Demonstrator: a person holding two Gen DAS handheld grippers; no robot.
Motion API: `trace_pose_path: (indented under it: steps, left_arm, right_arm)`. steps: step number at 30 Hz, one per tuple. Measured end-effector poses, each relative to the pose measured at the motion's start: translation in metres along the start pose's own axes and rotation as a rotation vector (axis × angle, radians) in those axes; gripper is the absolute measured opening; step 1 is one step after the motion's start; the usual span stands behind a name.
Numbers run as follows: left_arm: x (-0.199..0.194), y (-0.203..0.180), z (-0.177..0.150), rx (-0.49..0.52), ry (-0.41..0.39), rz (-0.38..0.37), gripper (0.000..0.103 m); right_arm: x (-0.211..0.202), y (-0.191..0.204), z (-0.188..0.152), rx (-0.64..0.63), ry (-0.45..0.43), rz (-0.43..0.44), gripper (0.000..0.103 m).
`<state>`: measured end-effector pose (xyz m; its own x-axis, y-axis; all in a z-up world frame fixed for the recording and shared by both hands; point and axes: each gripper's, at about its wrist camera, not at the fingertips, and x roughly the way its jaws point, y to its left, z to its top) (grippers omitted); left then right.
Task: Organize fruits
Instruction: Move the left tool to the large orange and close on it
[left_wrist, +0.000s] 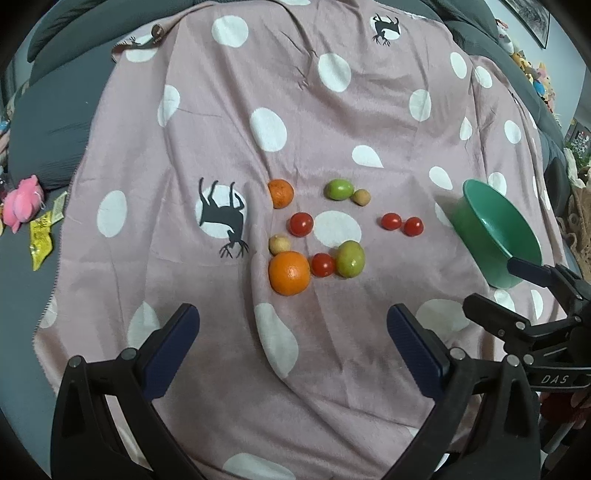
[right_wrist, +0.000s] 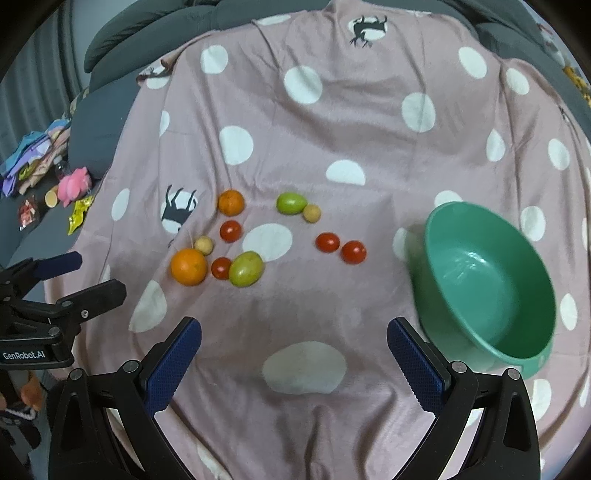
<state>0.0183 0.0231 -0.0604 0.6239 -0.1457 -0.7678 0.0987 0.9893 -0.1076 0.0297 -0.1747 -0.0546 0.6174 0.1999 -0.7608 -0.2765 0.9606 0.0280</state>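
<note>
Both the left gripper and right gripper hover with jaws apart over the pink polka-dot blanket. Small round red cherry tomatoes lie scattered there beside the empty green plastic bowl; they look soft and rollable, so pinch gently across the middle.

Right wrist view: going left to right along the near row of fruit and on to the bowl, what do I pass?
Big orange → tomato → green fruit → green bowl, empty, on the pink blanket.

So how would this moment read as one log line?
left tongs: open, empty | right tongs: open, empty | round green plastic bowl: empty | fruits: all on pink spotted blanket
</note>
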Motion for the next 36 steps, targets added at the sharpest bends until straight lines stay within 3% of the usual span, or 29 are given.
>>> trace_pose_path:
  steps: [2,7,14,22,26,36]
  left_arm:
    - [0.006,0.001,-0.001,0.002,0.003,-0.015,0.101]
    - [0.025,0.005,0.0,0.005,0.029,-0.049,0.089]
    - [0.053,0.008,0.005,0.021,0.065,-0.085,0.071]
    - [0.076,0.012,0.013,0.064,0.089,-0.078,0.063]
    - [0.089,0.008,0.017,0.114,0.102,-0.074,0.051]
    - [0.098,-0.004,0.018,0.246,0.079,-0.055,0.048]
  right_arm:
    - [0.005,-0.001,0.001,-0.002,0.009,0.013,0.102]
    - [0.022,-0.001,0.001,0.004,0.033,0.07,0.1]
    - [0.054,-0.006,0.002,0.048,0.093,0.168,0.087]
    - [0.075,-0.006,0.01,0.055,0.107,0.222,0.083]
    - [0.082,-0.008,0.012,0.07,0.111,0.229,0.083]
    - [0.09,-0.014,0.015,0.082,0.12,0.238,0.083]
